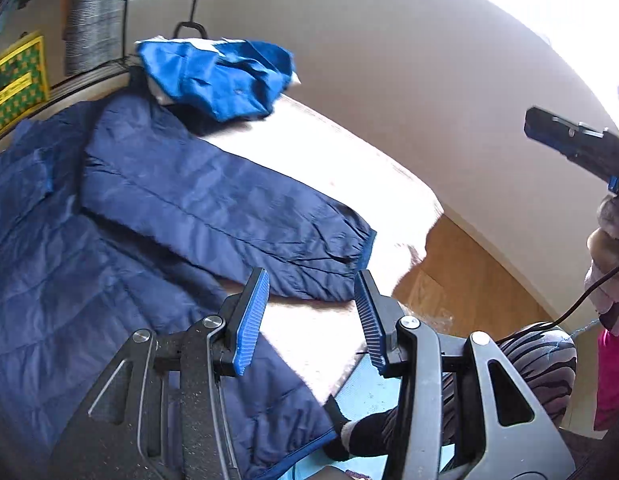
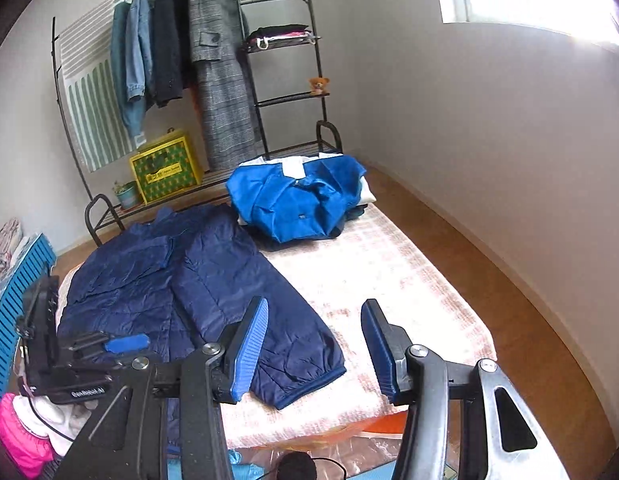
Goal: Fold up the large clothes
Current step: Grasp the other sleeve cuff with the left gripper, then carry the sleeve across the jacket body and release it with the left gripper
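Count — one navy jacket [image 2: 197, 288] spread flat; one blue garment [image 2: 297, 196] atop a pile; four garments hanging on the rack [image 2: 269, 92]; one teddy bear [image 2: 318, 85]; one yellow box [image 2: 167, 170]; one small pot [image 2: 127, 194].

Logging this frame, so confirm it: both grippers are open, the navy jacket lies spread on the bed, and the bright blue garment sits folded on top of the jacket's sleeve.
Wrong in one respect. The bright blue garment sits bunched at the far end of the bed, beyond the navy jacket, not on its sleeve; the right wrist view shows this. Both the left gripper and the right gripper are open.
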